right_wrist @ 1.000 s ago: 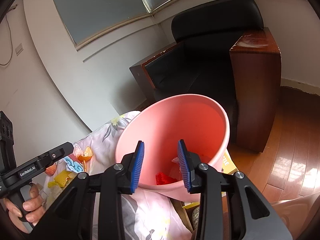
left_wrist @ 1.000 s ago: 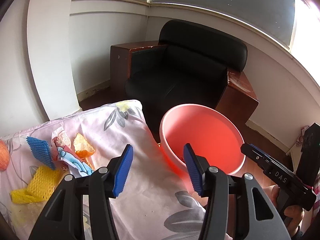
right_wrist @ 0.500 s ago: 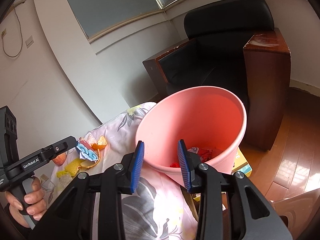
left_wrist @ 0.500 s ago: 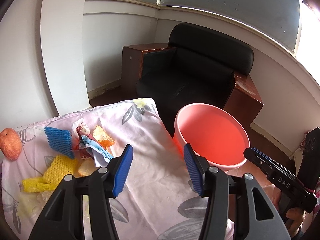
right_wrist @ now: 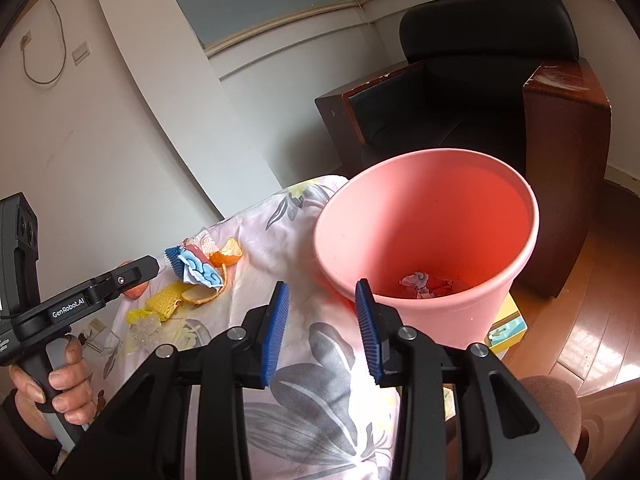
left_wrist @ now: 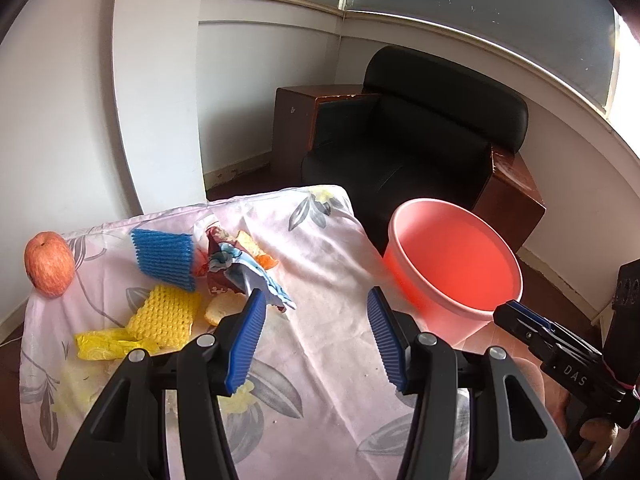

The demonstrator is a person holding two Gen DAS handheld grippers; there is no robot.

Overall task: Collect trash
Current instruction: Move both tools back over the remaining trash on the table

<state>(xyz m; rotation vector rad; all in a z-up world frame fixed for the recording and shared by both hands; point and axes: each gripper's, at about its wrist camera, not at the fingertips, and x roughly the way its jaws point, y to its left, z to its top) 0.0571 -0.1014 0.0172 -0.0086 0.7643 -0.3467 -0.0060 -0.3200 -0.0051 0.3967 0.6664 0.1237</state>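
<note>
A pink bin (left_wrist: 456,268) stands off the table's right edge; in the right wrist view the bin (right_wrist: 424,224) holds crumpled wrappers (right_wrist: 424,282). Trash lies on the floral cloth: blue foam net (left_wrist: 164,256), yellow foam net (left_wrist: 164,314), yellow wrapper (left_wrist: 108,344), blue-white wrapper (left_wrist: 248,270), orange peel (left_wrist: 224,308). My left gripper (left_wrist: 316,340) is open and empty, just right of the pile. My right gripper (right_wrist: 322,330) is open and empty, in front of the bin's near rim.
An apple (left_wrist: 49,262) sits at the table's far left edge. A black armchair (left_wrist: 408,140) with wooden sides stands behind the bin. A small box (right_wrist: 506,326) lies on the wooden floor by the bin. The wall is close behind the table.
Both grippers have pulled back and swung left from the bin toward the table. The trash pile has come further into view. Both stay open and empty.
</note>
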